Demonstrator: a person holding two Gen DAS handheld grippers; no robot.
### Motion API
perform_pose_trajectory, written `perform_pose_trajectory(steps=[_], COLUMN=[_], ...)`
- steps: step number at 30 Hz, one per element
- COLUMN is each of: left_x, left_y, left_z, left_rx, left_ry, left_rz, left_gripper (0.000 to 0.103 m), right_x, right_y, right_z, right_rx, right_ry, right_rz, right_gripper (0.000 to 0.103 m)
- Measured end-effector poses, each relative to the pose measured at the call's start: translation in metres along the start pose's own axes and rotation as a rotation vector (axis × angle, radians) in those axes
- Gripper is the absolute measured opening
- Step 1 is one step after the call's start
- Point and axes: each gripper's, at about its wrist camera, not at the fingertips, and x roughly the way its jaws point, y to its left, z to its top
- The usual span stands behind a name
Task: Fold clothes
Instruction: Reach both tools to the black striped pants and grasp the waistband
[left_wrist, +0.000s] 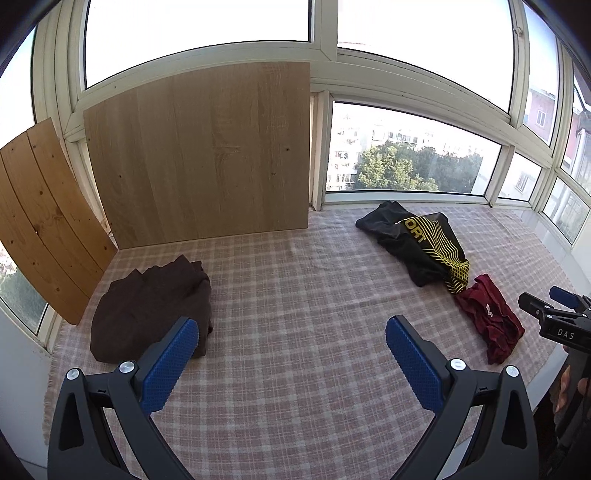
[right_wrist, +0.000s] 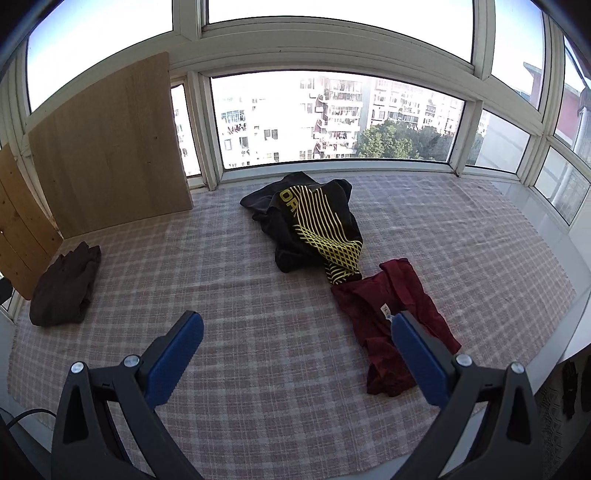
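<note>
A folded dark brown garment lies at the left of the checked cloth; it also shows in the right wrist view. A crumpled black and yellow sports garment lies at the back right. A crumpled maroon garment lies in front of it. My left gripper is open and empty above the cloth, its left finger over the brown garment's edge. My right gripper is open and empty, its right finger over the maroon garment; it also shows at the left wrist view's right edge.
A large wooden board leans against the window at the back left, with a smaller plank panel beside it. Window frames ring the surface. A white sill runs along the right.
</note>
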Motion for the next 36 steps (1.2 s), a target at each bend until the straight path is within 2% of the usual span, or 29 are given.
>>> perform_pose_trajectory(steps=[7, 14, 20, 24, 29, 36], left_x=[0.050, 0.105, 0.158, 0.197, 0.244, 0.293], left_y=[-0.053, -0.107, -0.138, -0.154, -0.179, -0.211], left_z=[0.026, 0.049, 0.061, 0.060, 0.047, 0.032], left_rx=[0.065, 0.137, 0.167, 0.178, 0.250, 0.310], left_ry=[0.026, 0.043, 0.080, 0.118, 0.179, 0.259], left_rz=[-0.028, -0.081, -0.122, -0.165, -0.217, -0.288], left_gripper=[0.102, 0.102, 0.102, 0.102, 0.102, 0.102], right_x=[0.033, 0.079, 0.118, 0.144, 0.178, 0.212], right_y=[-0.051, -0.071, -0.077, -0.074, -0.073, -0.077], right_z=[0.020, 0.036, 0.048, 0.049, 0.042, 0.036], right_rx=[0.003, -0.017, -0.042, -0.099, -0.172, -0.214], right_ry=[-0.009, 0.013, 0.042, 0.055, 0.110, 0.172], right_rz=[-0.069, -0.069, -0.014, 0.019, 0.056, 0.088], right_gripper=[0.103, 0.103, 0.103, 0.103, 0.102, 0.102])
